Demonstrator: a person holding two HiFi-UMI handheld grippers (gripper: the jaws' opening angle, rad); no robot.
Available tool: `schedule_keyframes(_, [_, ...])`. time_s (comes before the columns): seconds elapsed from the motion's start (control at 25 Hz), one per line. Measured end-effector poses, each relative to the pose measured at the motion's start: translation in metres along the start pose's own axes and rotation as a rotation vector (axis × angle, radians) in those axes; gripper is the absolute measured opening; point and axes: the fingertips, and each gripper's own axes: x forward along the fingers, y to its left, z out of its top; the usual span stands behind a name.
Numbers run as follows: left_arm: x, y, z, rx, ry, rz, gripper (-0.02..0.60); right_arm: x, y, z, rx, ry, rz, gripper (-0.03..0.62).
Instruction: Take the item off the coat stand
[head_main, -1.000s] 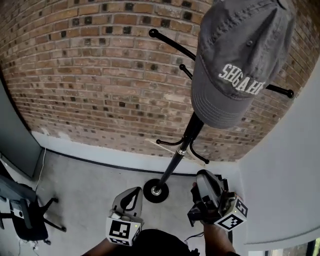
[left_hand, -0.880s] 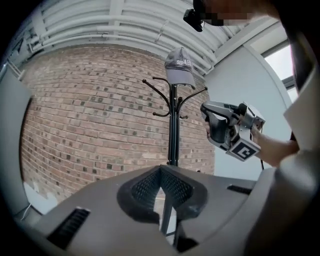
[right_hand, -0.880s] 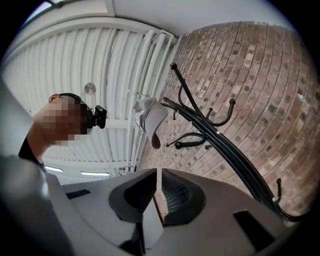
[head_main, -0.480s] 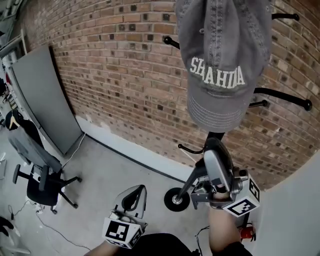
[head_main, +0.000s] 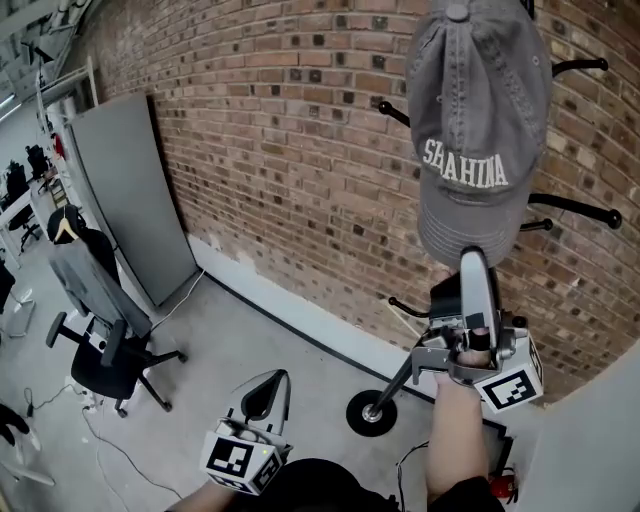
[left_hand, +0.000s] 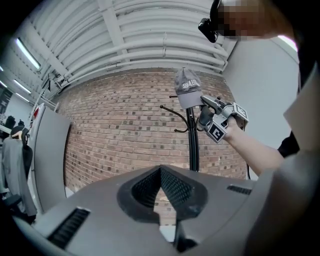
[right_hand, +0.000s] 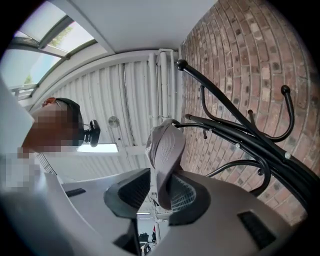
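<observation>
Item: grey cap (head_main: 470, 150) hung on the coat stand (head_main: 395, 378), right gripper (head_main: 472, 265) at its brim.

Cap: sits over the top of the stand, crown up, brim pointing down, white stitched lettering facing the head view. Stand: black pole with curved hooks and a round base on the grey floor (head_main: 230, 350), set against the brick wall (head_main: 300, 150) near the corner with a pale wall. Right gripper: raised, pointing up, jaws released and spread, with the brim's lower edge between them; the brim lies against one pad, with a gap showing on the other side. Left gripper (head_main: 268, 385): held low, well apart from the stand, jaws clenched together with nothing between them. Also present: an office chair (head_main: 105, 365) and a grey panel (head_main: 130, 190) leaning on the wall at the left.
</observation>
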Motion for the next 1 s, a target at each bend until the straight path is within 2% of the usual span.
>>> schedule_keyframes(0.08, [-0.006, 0.004, -0.001, -0.010, 0.002, 0.006, 0.025, 0.003, 0.007, 0.002, -0.007, -0.011, 0.011, 0.097])
schedule_keyframes(0.12, [-0.008, 0.006, -0.002, -0.012, 0.003, 0.008, 0.025, 0.004, 0.012, 0.002, -0.016, -0.014, 0.018, 0.056])
schedule_keyframes(0.2, [-0.012, 0.009, -0.002, -0.017, -0.003, 0.010, 0.025, 0.006, 0.022, 0.002, -0.036, -0.019, 0.031, 0.032])
schedule_keyframes(0.44, [-0.022, 0.017, -0.006, -0.039, -0.009, 0.010, 0.025, 0.013, 0.046, 0.006, -0.071, -0.032, 0.063, 0.032])
schedule_keyframes(0.68, [-0.036, 0.036, -0.004, -0.061, -0.019, 0.043, 0.025, 0.061, 0.071, 0.013, -0.133, -0.007, 0.142, 0.031])
schedule_keyframes(0.84, [-0.051, 0.056, -0.013, -0.095, 0.005, 0.104, 0.025, 0.085, 0.088, -0.012, -0.151, 0.064, 0.188, 0.031])
schedule_keyframes(1.0, [-0.069, 0.076, -0.023, -0.093, 0.020, 0.163, 0.025, 0.076, 0.090, -0.062, -0.036, 0.144, 0.184, 0.031])
